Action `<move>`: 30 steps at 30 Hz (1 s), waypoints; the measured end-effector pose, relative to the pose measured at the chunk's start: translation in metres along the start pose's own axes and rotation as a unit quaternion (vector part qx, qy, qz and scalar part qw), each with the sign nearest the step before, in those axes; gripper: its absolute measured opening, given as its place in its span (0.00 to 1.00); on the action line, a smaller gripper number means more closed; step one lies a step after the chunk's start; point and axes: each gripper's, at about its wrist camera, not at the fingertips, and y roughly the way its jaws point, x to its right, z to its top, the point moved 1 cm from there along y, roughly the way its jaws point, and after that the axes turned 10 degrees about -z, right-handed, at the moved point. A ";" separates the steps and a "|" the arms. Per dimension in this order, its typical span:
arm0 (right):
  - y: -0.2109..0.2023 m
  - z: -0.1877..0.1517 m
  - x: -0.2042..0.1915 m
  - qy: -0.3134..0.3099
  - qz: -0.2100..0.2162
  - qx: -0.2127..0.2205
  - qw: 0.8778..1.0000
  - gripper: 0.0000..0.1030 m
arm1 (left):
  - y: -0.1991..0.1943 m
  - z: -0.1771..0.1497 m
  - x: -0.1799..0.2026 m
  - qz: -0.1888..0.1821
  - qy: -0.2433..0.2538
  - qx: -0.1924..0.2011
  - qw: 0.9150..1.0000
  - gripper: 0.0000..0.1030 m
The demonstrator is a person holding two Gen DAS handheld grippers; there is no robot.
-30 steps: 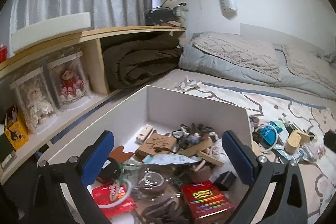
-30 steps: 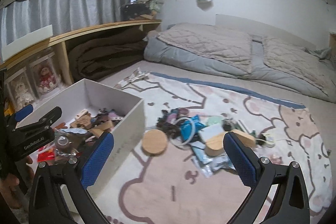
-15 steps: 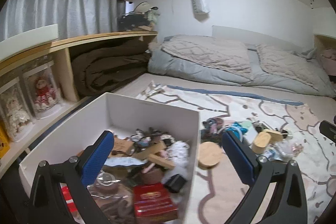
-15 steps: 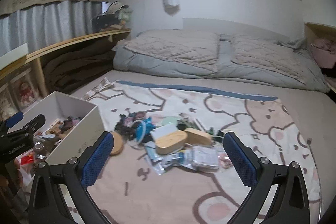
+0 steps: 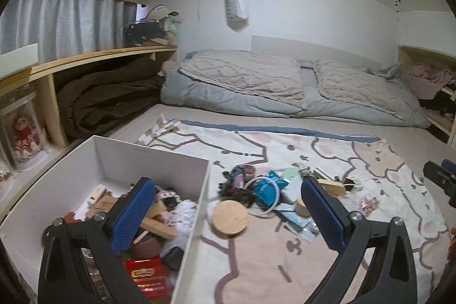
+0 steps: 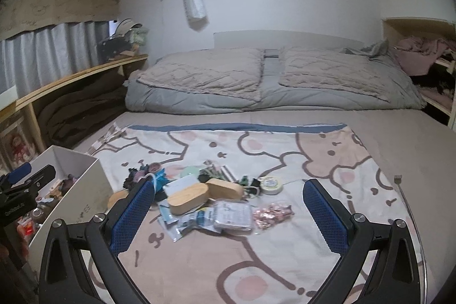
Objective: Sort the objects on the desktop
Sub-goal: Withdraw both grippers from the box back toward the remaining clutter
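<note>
My left hand-held gripper (image 5: 228,218) and right hand-held gripper (image 6: 225,214): both wide open, empty. White box (image 5: 199,207), lower left of frame, already part-filled. Pile (image 6: 211,195) of wooden lids, packets, tape still on blanket (image 6: 256,261), centre frame. I judge sorting roughly halfway.

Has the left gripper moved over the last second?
Yes. The left gripper has swung right: it was centred over the white box, and now straddles the box's right wall, facing the pile of small things on the blanket.
</note>
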 end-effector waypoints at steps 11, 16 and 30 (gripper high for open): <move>0.011 -0.006 0.031 0.027 -0.026 -0.007 0.999 1.00 | 0.023 0.010 0.039 -0.043 0.003 -0.017 0.999 1.00; 0.018 -0.009 0.039 0.033 -0.032 -0.011 0.999 1.00 | 0.036 0.005 0.060 -0.062 0.016 -0.031 0.997 1.00; 0.058 -0.029 0.056 0.067 -0.029 -0.051 0.996 1.00 | 0.080 -0.039 0.085 -0.084 0.045 -0.089 0.992 1.00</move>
